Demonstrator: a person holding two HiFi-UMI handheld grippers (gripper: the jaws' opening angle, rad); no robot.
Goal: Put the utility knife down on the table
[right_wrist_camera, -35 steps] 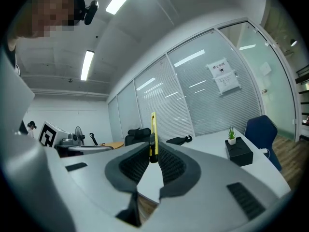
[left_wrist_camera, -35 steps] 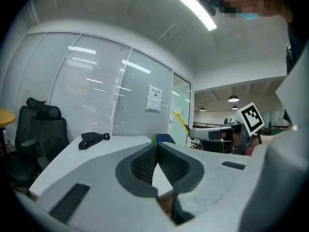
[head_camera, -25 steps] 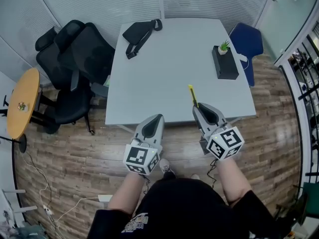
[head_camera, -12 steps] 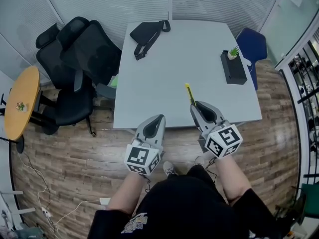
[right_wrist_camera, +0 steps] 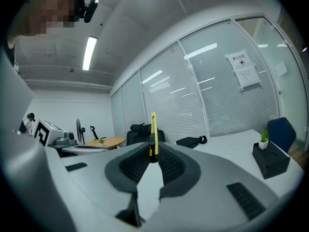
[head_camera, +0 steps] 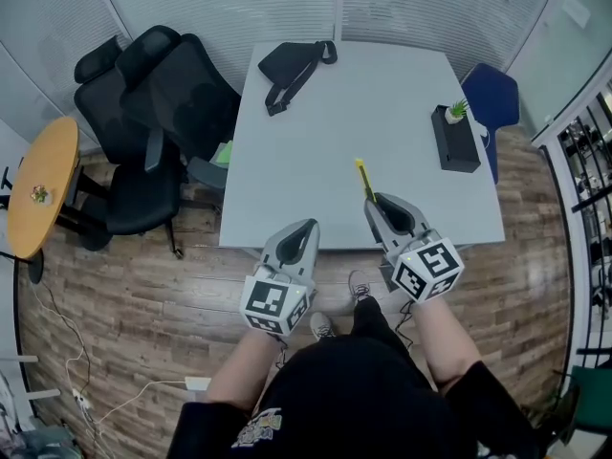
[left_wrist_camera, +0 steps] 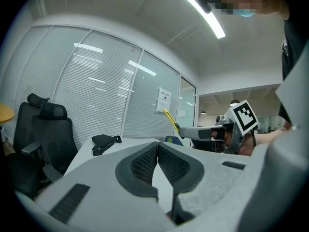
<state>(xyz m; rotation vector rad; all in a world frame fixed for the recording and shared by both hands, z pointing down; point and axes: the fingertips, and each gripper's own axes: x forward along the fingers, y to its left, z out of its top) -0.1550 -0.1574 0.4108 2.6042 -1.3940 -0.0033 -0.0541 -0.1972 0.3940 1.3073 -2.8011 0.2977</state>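
Worktop (head_camera: 316, 151) centre offers open room; black bag (head_camera: 292, 65) and planter box (head_camera: 456, 142) sit well apart (far edge, right edge). Right gripper (head_camera: 375, 202) is clamped on the utility knife (head_camera: 364, 180) over the near edge. Left gripper (head_camera: 308, 226) has its jaws together on nothing.

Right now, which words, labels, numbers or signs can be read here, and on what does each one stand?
Nothing can be quoted as read.
Paper notice on the glass partition: printed lines, too blurred to read.
Print on the person's black shirt: too small to read.
Marker cubes on the left gripper and right gripper: square patterns, no letters.
Utility knife: no print shows.
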